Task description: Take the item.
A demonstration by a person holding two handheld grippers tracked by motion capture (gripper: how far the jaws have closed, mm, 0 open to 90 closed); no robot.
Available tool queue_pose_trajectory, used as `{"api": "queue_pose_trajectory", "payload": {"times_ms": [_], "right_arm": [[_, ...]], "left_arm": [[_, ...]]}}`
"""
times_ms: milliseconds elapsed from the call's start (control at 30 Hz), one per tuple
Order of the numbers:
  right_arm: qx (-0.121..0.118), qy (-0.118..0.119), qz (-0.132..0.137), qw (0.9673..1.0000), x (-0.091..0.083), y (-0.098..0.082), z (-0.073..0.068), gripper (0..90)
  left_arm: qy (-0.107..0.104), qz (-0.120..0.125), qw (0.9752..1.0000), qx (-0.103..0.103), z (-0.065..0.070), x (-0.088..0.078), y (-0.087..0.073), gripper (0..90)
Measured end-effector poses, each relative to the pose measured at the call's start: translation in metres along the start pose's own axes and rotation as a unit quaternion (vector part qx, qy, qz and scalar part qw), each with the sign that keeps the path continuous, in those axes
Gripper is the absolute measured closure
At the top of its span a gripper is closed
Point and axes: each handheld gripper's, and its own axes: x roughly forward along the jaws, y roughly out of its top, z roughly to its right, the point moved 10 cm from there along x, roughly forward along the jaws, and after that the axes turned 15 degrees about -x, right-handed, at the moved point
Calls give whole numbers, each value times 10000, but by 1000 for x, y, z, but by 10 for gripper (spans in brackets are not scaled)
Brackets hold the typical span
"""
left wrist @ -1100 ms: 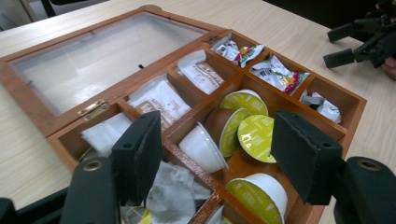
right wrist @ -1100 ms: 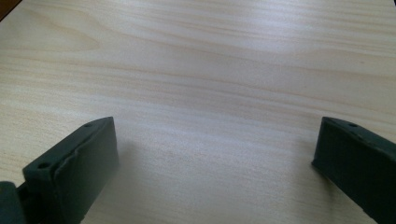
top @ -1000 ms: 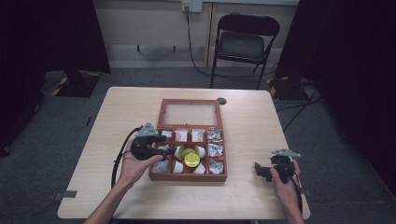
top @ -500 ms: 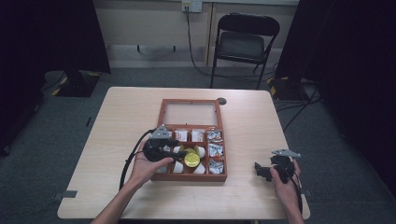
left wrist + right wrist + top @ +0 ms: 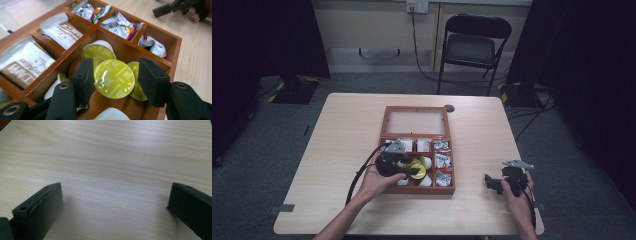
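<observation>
Your left hand-held gripper point(image 5: 113, 80) hangs over the box point(image 5: 417, 111), jaws open either side of a green capsule point(image 5: 114, 78), not clamping it. Your right hand-held gripper point(image 5: 492, 182) rests wide open and empty on the desk point(image 5: 337, 130), at the box's 4 o'clock.

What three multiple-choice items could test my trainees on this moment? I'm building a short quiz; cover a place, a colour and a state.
1. Where does the left gripper hover?
A. over the wooden box
B. over the chair
C. off the table

2. What colour is the capsule lid between its fingers?
A. red
B. yellow-green
C. blue

3. How is the right gripper?
A. shut on a sachet
B. open over bare table
C. shut on a capsule

Key: 1 A, high view shows it above the compartments; 2 B, left gripper view; 3 B, fingers apart, nothing between.
</observation>
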Motion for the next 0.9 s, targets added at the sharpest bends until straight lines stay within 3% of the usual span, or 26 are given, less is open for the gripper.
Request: {"api": "queue_pose_trajectory", "payload": {"times_ms": [167,233,300,433,633,900], "right_arm": [[4,-5,-2,10000,0,0,0,0],[6,-7,1,10000,0,0,0,0],[6,-6,1,10000,0,0,0,0],[16,-9,-2,10000,-1,-1,-1,0],[22,-17,-2,10000,-1,-1,-1,0],[23,-18,-2,10000,-1,-1,-1,0]], "left_arm": [[-31,-64,10000,27,-1,6,2,461],[0,-277,9996,66,1,15,-2,461],[63,-320,9994,119,1,17,-4,461],[108,-367,9991,184,3,23,-5,390],[271,-463,9985,66,-2,25,-6,373],[397,-818,9955,275,-2,29,-12,358]]}}
